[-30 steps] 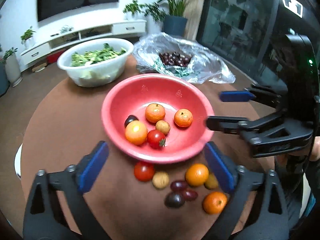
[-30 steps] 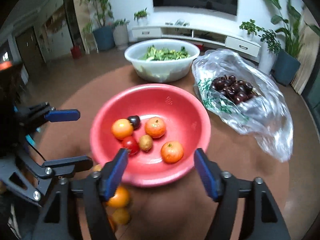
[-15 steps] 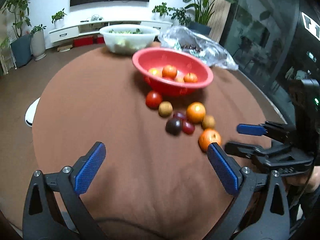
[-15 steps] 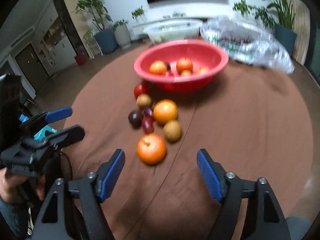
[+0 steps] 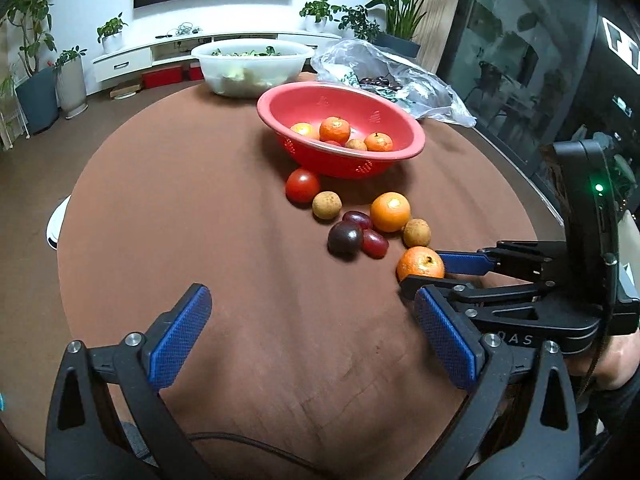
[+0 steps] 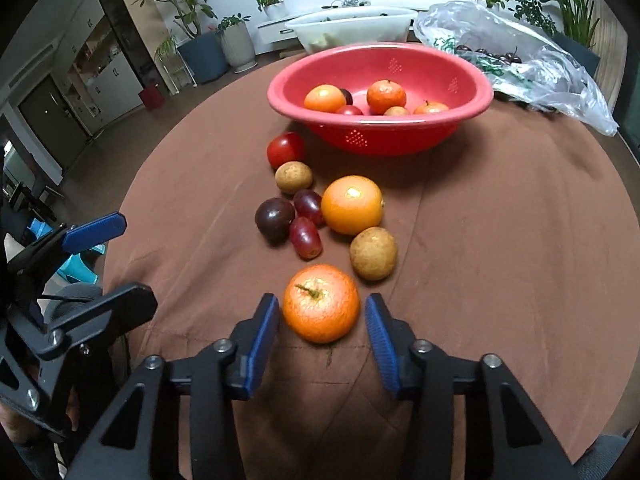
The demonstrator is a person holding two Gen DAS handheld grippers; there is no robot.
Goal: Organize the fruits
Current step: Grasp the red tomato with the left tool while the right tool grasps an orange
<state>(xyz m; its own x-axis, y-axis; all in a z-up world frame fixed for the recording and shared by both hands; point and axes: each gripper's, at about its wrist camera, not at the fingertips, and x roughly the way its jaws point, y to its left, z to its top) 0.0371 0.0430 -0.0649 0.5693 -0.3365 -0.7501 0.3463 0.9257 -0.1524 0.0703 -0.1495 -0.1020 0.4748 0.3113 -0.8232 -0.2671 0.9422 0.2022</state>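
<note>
A stemmed tangerine lies on the brown tablecloth between the blue pads of my right gripper, whose jaws are closing with thin gaps still showing on both sides. Beyond it lie a brown longan, an orange, two red grapes, a dark plum, another longan and a tomato. The red bowl behind them holds several fruits. My left gripper stands open over bare cloth, left of the right gripper.
A white bowl of greens and a clear plastic bag of dark cherries sit at the table's far side. The round table's edge curves close on the right. A white stool shows past the left edge.
Both grippers drew back from over the red bowl and sank toward the near table. The right gripper moved onto the nearest tangerine and its jaws narrowed around it.
</note>
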